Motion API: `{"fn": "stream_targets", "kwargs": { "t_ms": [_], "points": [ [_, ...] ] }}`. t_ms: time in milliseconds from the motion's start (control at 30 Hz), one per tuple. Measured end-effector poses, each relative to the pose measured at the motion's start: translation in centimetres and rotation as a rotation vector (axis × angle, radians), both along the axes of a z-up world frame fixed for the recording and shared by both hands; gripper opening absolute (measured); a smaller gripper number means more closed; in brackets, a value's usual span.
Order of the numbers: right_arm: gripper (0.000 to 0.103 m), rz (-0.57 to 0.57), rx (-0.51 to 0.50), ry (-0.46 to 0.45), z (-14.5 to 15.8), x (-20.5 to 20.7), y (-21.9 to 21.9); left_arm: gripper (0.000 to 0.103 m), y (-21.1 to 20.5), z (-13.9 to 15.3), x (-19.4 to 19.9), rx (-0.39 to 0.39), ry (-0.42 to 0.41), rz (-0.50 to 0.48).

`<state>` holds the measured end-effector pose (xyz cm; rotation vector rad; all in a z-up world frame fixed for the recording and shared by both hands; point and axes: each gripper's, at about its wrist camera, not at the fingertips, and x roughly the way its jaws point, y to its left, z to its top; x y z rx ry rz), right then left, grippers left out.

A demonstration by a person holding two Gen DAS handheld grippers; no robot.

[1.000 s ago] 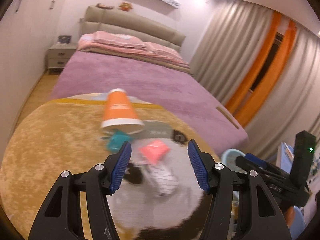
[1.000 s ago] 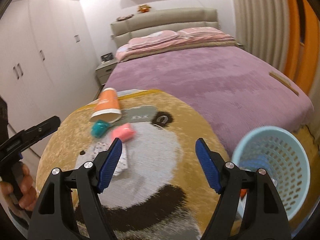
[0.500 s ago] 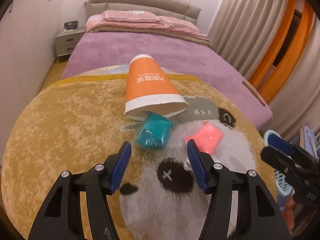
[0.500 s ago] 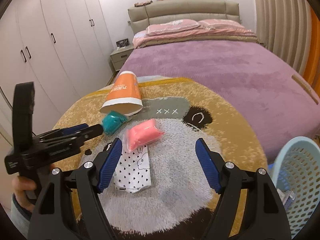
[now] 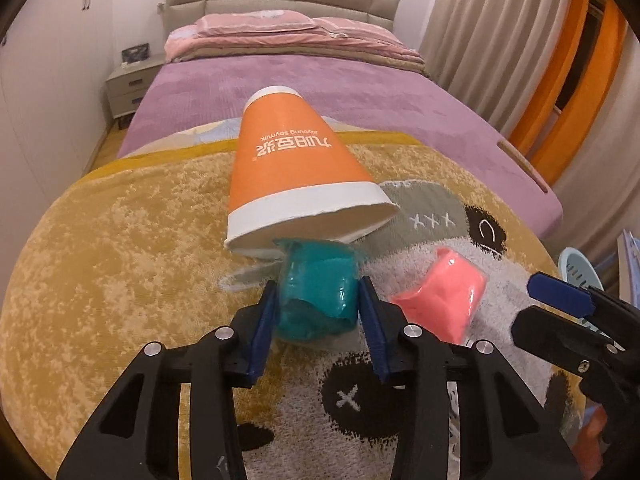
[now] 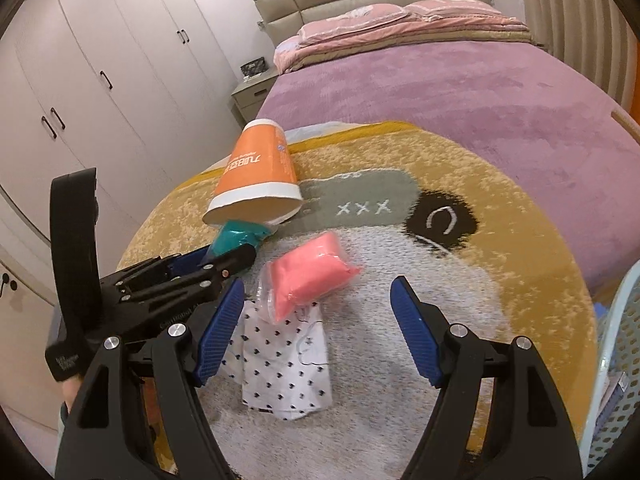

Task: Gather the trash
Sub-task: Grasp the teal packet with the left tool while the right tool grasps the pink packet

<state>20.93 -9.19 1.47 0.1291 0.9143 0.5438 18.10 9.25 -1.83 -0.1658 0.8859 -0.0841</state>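
Note:
A teal packet (image 5: 316,312) lies on the round panda rug (image 5: 120,260), just under the mouth of a tipped orange paper cup (image 5: 292,164). My left gripper (image 5: 317,286) is closing on the teal packet, and both blue pads touch its sides. A pink packet (image 6: 308,276) lies to its right, partly on a white patterned wrapper (image 6: 284,360). My right gripper (image 6: 316,285) hangs open over these two, touching neither. The left gripper (image 6: 240,256) also shows in the right wrist view, with the teal packet (image 6: 236,238) at its tip.
A light blue basket (image 6: 616,360) stands at the rug's right edge. A purple-covered bed (image 6: 440,80) lies behind the rug. White wardrobes (image 6: 100,80) line the left wall, with a nightstand (image 5: 128,88) beside the bed.
Both grippers moved forward and down toward the trash. The left jaws closed from wide apart onto the teal packet. The right jaws stayed open.

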Motion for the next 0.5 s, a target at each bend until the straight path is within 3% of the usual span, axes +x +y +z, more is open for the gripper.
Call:
{"fn": "stream_targets", "kwargs": {
  "t_ms": [400, 500],
  "points": [
    [0.071, -0.015, 0.014, 0.127, -2.6, 2.7, 2.7, 0.037, 2.9, 1.4, -3.7, -0.075, -0.076, 0.056],
    [0.071, -0.023, -0.010, 0.107, -2.6, 3.1, 3.5, 0.037, 3.5, 1.0, -4.1, -0.079, -0.098, 0.085]
  ]
}}
